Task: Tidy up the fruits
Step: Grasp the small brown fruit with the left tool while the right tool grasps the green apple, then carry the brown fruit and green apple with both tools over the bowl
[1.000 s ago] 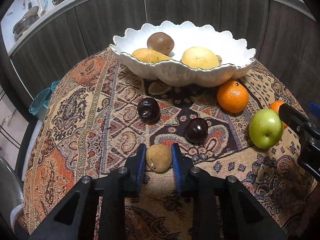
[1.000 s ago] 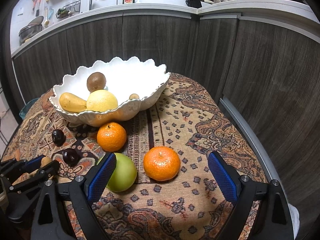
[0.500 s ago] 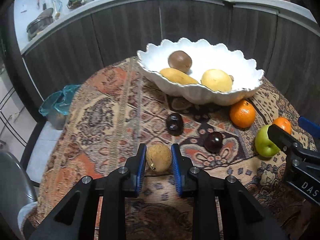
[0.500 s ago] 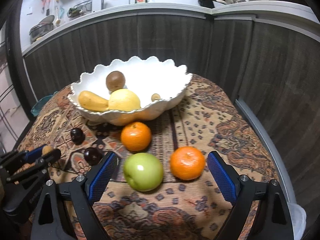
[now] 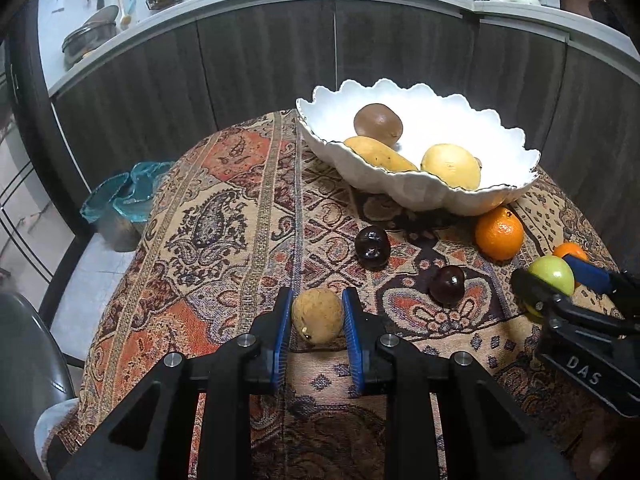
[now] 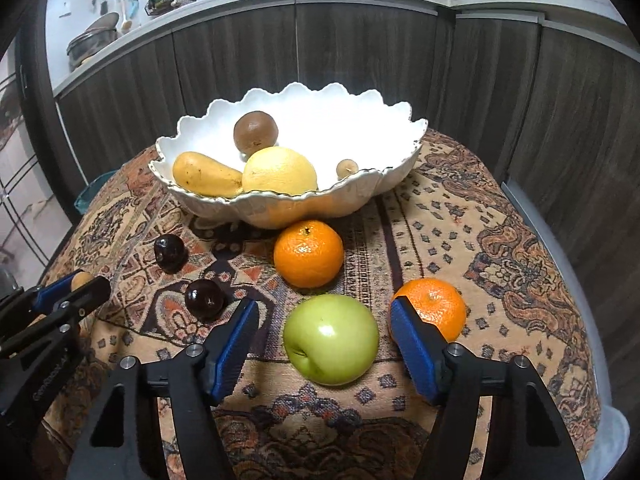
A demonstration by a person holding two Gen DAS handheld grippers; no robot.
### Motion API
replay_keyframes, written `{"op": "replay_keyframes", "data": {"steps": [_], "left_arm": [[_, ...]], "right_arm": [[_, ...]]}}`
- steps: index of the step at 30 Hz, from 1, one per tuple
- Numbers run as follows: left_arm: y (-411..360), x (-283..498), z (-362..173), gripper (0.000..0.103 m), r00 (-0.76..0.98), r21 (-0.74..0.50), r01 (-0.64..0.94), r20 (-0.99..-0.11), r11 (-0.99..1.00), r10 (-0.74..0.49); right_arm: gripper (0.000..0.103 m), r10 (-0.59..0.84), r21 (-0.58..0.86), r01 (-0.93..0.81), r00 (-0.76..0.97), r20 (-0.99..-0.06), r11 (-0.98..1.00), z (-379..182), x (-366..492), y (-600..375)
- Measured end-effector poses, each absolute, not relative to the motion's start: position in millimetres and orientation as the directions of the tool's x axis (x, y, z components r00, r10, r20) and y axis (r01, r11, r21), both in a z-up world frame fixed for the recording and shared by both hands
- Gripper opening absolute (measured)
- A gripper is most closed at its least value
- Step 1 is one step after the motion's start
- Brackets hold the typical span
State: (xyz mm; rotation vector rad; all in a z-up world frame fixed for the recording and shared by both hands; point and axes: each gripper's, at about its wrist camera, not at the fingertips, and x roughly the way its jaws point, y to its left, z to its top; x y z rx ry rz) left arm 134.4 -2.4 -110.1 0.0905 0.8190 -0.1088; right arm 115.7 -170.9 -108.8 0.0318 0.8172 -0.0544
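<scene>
The left tool [image 5: 317, 320] is clamping a small tan fruit [image 5: 317, 315] between its blue pads, just above the patterned cloth on the bench [image 5: 224, 216], its long axis running up-down in the left wrist view. The right tool [image 6: 323, 344] has just been closing, its jaws flanking without touching the green apple [image 6: 331, 339], which is sitting between them, dimple facing lower left.

A white scalloped bowl [image 6: 384, 184] sits on a paisley cloth [image 5: 224, 216] of orange, tan and brown; nearby lie a green apple [image 6: 331, 339], orange mandarins [image 6: 309, 254] and dark plums [image 5: 372, 247].
</scene>
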Motion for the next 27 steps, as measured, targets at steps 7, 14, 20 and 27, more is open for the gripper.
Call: {"op": "replay_keyframes", "data": {"steps": [7,14,20,27], "left_arm": [[-3,134,-111,0.025,0.676,0.040,0.135,-0.734,0.990,-0.062],[-5,133,-106,0.025,0.682,0.044,0.135,-0.729,0.990,-0.061],[-7,132,-99,0.025,0.692,0.042,0.137,-0.719,0.990,-0.065],[-15,135,-88,0.025,0.708,0.042,0.153,-0.702,0.987,-0.079]], "right_arm": [[0.055,-0.030,0.021,0.071,0.641,-0.767,0.997,-124,123,-175],[0.051,-0.018,0.036,0.070,0.647,-0.762,0.997,-123,121,-177],[0.051,-0.007,0.045,0.060,0.669,-0.743,0.997,-112,115,-174],[0.051,-0.009,0.050,0.064,0.698,-0.716,0.997,-94,113,-178]]}}
